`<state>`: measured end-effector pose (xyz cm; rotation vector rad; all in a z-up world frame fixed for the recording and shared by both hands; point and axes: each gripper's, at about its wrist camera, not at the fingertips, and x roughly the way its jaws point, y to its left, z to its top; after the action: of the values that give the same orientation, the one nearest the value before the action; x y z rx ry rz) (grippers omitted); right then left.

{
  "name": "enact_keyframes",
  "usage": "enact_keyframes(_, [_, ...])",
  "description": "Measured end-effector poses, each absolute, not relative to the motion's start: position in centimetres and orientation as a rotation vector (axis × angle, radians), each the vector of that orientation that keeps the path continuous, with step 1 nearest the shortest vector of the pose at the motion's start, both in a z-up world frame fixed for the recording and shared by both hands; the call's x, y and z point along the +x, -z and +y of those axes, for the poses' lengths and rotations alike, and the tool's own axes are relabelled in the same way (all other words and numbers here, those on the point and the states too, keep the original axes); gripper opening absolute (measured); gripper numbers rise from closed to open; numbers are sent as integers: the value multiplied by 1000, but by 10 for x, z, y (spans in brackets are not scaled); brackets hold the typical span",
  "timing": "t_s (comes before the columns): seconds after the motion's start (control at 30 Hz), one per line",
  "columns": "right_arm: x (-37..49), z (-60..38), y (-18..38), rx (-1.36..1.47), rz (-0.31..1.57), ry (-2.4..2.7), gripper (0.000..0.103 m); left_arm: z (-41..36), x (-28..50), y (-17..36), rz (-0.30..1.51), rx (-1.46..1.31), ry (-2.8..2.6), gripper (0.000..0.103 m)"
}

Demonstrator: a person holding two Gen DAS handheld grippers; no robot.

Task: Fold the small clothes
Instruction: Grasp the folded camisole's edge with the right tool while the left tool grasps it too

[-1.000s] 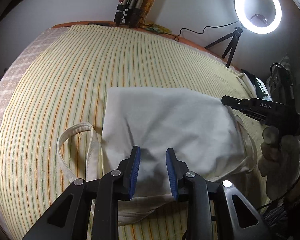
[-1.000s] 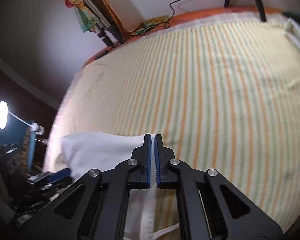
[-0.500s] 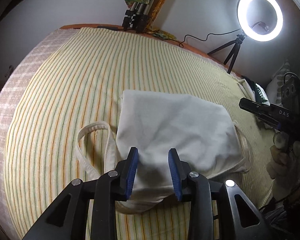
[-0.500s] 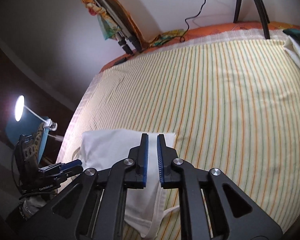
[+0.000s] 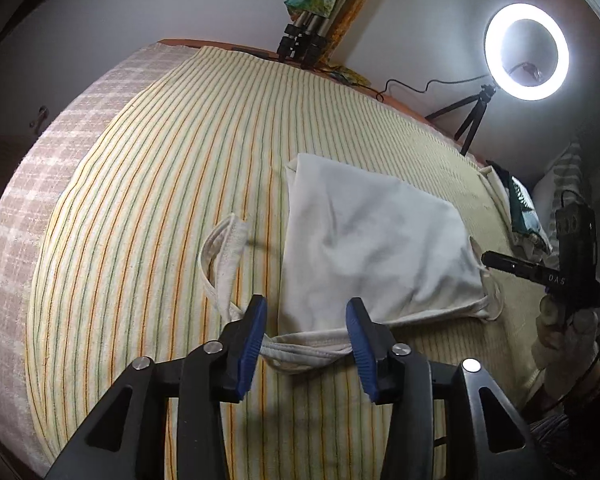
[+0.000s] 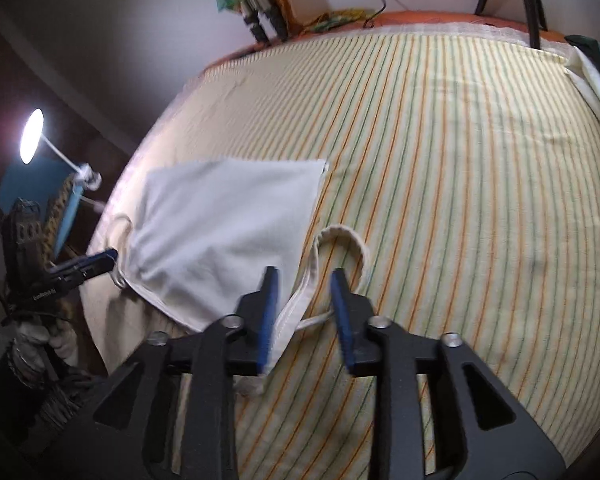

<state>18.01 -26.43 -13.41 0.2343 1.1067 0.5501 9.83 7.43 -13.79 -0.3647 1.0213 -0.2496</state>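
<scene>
The white garment (image 5: 364, 248) lies folded flat on the striped bedsheet (image 5: 160, 200), nearer the bed's near edge, its ribbed strap loop (image 5: 224, 252) spread beside it. Left gripper (image 5: 306, 336): jaws wide apart, holding nothing, above the hem band. Right gripper (image 6: 304, 308): jaws wide apart, empty, above the strap.
</scene>
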Motion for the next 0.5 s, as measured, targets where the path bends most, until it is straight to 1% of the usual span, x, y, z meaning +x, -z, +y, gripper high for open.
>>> enact_keyframes(0.03, [182,-269,131,277,1087,-558,40,77,101,136,1015,-396,251,50])
enact_keyframes(0.13, [190,-271,129,369,1067,-585,40,84,111,135,1006,-487,246,52])
enact_keyframes(0.27, [199,-265,140,458,1091,-609,40,84,127,141,1021,-547,245,52])
enact_keyframes(0.5, [203,-262,160,474,1159,-572,40,83,146,158,1075,-600,268,53])
